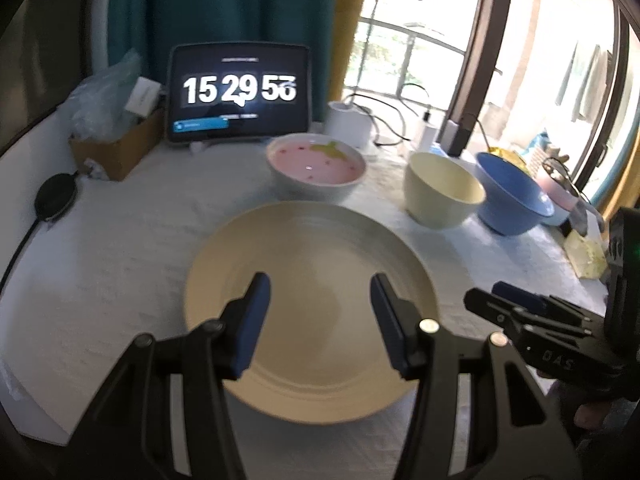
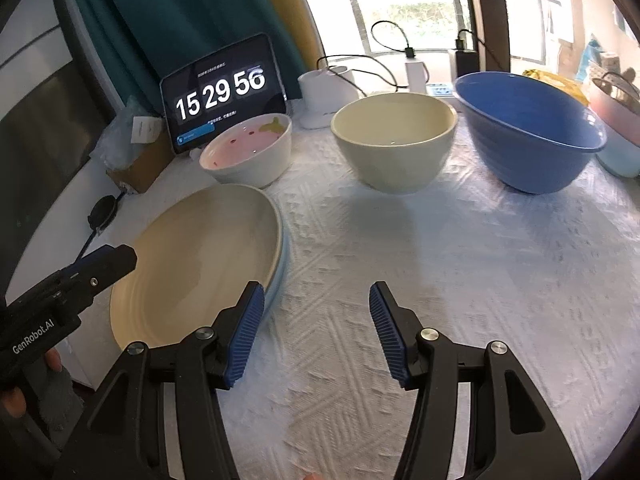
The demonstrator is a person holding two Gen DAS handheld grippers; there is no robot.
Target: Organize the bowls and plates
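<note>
**A:** How many dishes are on the counter?

**B:** Four that can be counted clearly: one cream plate, one white bowl with a pink inside, one cream bowl and one blue bowl. The three bowls stand in a row at the back, apart from each other. A tablet clock stands behind the pink one. A pink and pale blue item sits behind the blue bowl, too cropped to identify.

**A:** Where is there open room?

**B:** The white textured cloth in front of the cream and blue bowls is bare. The plate lies near the counter's left edge, with a cardboard box and a black round pad further along that side.

**A:** And the two tools?

**B:** The left tool hovers above the plate, released, nothing between its fingers. The right tool is also released and empty; it is over bare cloth, its left finger just beside the plate's rim.
</note>
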